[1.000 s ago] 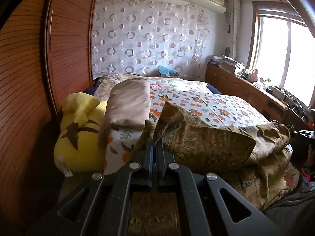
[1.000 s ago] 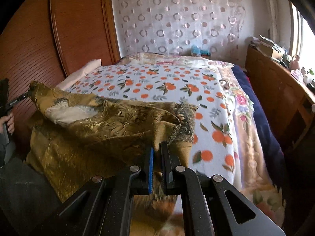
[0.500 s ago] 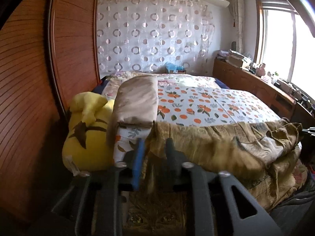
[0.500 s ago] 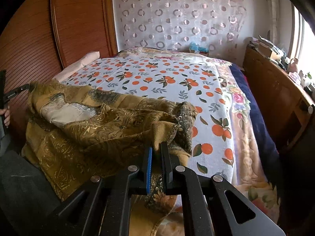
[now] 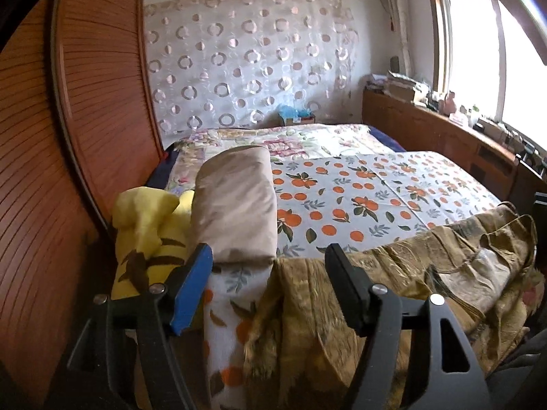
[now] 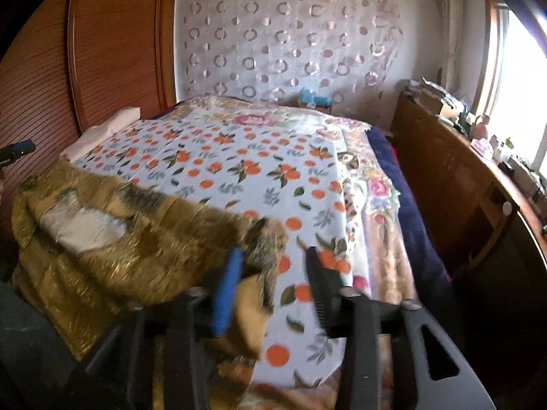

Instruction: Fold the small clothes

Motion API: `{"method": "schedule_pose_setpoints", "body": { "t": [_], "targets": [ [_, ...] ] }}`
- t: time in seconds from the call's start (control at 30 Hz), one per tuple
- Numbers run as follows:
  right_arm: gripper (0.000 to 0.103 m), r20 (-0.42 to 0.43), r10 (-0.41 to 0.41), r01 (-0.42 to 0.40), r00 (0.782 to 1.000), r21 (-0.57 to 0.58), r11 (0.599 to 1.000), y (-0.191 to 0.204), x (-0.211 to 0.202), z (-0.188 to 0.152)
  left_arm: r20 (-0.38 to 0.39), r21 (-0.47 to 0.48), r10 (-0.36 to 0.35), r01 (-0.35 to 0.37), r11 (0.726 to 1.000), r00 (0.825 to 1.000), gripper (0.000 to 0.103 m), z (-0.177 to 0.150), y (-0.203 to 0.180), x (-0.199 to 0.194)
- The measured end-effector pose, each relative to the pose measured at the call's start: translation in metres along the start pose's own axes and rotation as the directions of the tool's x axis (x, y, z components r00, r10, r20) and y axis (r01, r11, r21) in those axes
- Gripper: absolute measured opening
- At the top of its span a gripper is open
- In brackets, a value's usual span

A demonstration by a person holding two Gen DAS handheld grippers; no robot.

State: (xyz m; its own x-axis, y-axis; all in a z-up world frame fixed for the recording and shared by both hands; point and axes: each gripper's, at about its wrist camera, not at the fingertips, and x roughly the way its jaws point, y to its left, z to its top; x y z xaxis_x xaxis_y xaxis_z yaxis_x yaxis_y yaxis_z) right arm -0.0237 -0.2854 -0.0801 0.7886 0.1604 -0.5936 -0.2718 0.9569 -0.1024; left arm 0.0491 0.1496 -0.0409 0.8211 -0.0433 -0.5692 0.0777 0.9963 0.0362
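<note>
A gold-brown patterned garment (image 5: 427,273) lies along the near edge of the bed, with a pale lining patch showing; it also shows in the right wrist view (image 6: 112,239). My left gripper (image 5: 268,256) is open and empty, its jaws wide apart just above the garment's left end. My right gripper (image 6: 273,256) is open and empty over the garment's right end, whose corner lies between the jaws. The right view is blurred.
The bed has an orange-fruit print sheet (image 5: 359,198). A beige pillow (image 5: 236,205) and a yellow plush toy (image 5: 147,232) lie at its left end by the wooden wardrobe (image 5: 51,136). A wooden cabinet (image 6: 461,188) with clutter runs under the window.
Both grippers were shut on the garment's ends; each has opened and let go. The garment has dropped flat along the bed's near edge.
</note>
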Motion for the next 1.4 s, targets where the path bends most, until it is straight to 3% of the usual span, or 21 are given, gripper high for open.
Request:
{"method": "schedule_pose_setpoints", "body": {
  "t": [0.2, 0.33, 0.53, 0.77, 0.93, 0.97, 1.03, 1.1, 1.17, 1.23, 1.4],
  "targets": [
    [0.053, -0.034, -0.001, 0.002, 0.999, 0.030, 1.000, 0.001, 0.039, 0.006, -0.076, 0.016, -0.030, 0.031, 0.999, 0.997, 0.069, 0.007, 0.000, 0.043],
    [0.053, -0.073, 0.036, -0.031, 0.997, 0.060, 0.998, 0.004, 0.067, 0.008, -0.166, -0.014, -0.062, 0.061, 0.998, 0.984, 0.069, -0.001, 0.004, 0.073],
    [0.053, -0.098, 0.063, -0.054, 0.993, 0.086, 0.995, -0.003, 0.078, 0.013, -0.235, -0.008, -0.052, 0.051, 0.999, 0.971, 0.069, -0.015, 0.004, 0.092],
    [0.053, -0.115, 0.089, -0.077, 0.989, 0.109, 0.991, -0.010, 0.084, 0.015, -0.260, -0.012, -0.068, 0.067, 0.998, 0.963, 0.067, -0.019, 0.002, 0.099],
    [0.053, -0.057, 0.111, -0.100, 0.992, 0.161, 0.982, -0.026, 0.074, 0.023, -0.272, 0.007, -0.060, 0.065, 0.998, 0.961, 0.064, -0.020, -0.002, 0.100],
    [0.053, -0.051, 0.121, -0.110, 0.991, 0.170, 0.979, -0.028, 0.073, 0.023, -0.272, 0.008, -0.064, 0.069, 0.998, 0.960, 0.062, -0.019, -0.002, 0.101],
    [0.037, -0.049, 0.128, -0.117, 0.991, 0.175, 0.978, -0.032, 0.070, 0.024, -0.272, 0.004, -0.084, 0.088, 0.996, 0.959, 0.054, -0.019, -0.002, 0.101],
    [0.032, -0.066, 0.124, -0.111, 0.990, 0.168, 0.979, -0.034, 0.072, 0.022, -0.274, -0.002, -0.117, 0.121, 0.993, 0.955, 0.042, -0.019, -0.004, 0.100],
    [0.024, -0.095, 0.138, -0.121, 0.986, 0.174, 0.977, -0.034, 0.077, 0.018, -0.277, -0.006, -0.153, 0.157, 0.988, 0.949, 0.021, -0.019, -0.008, 0.099],
    [0.013, -0.109, 0.166, -0.144, 0.980, 0.186, 0.972, -0.031, 0.079, 0.015, -0.274, 0.005, -0.152, 0.160, 0.987, 0.950, 0.011, -0.020, -0.014, 0.095],
    [0.002, -0.066, 0.210, -0.195, 0.976, 0.182, 0.964, -0.022, 0.063, 0.015, -0.171, -0.014, -0.144, 0.144, 0.990, 0.975, 0.007, -0.019, -0.017, 0.054]
  ]
}}
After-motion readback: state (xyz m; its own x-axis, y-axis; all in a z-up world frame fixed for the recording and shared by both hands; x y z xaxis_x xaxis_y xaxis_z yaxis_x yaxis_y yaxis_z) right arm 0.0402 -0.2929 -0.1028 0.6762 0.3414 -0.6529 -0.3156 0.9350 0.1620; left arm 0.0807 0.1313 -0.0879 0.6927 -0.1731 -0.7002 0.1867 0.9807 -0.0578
